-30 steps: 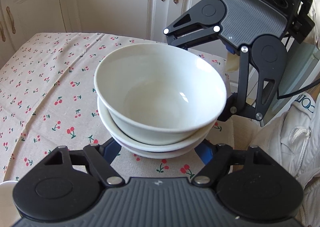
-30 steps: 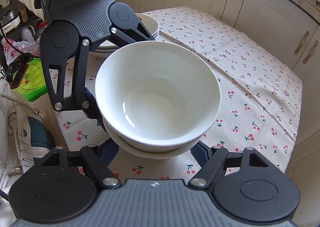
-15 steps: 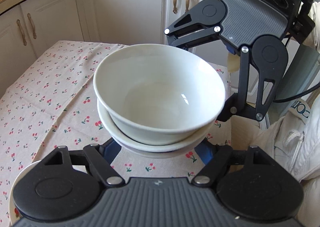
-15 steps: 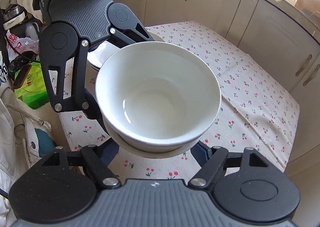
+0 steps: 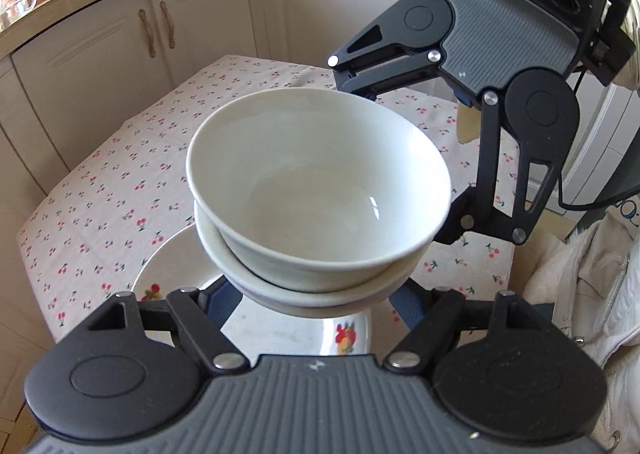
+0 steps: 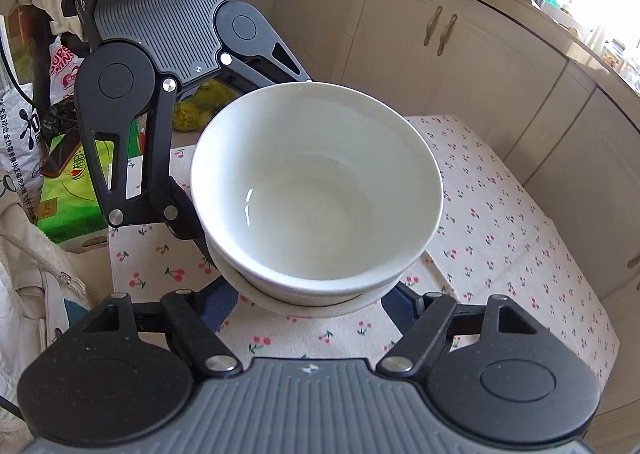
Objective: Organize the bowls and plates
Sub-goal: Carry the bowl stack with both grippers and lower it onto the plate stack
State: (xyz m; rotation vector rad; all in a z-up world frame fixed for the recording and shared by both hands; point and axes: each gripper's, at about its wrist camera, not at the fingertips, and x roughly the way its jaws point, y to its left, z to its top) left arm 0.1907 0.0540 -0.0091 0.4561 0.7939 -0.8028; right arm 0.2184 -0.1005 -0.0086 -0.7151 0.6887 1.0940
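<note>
Cherry-print cloth on the table [image 5: 100,189], cream cabinets [image 6: 460,53] behind — both grippers, left gripper [image 5: 308,300] and right gripper [image 6: 310,298], have fingers clamped on the stacked bowls [image 5: 320,189] held above it.

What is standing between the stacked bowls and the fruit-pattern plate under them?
Nothing visible. The stacked bowls, carried between the left gripper and the right gripper, hang directly over the fruit-pattern plate on the tablecloth. The bare plate surface shows below them.

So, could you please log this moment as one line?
left gripper: cradling | right gripper: cradling | load: two nested white ceramic bowls | below: fruit-patterned white plate
</note>
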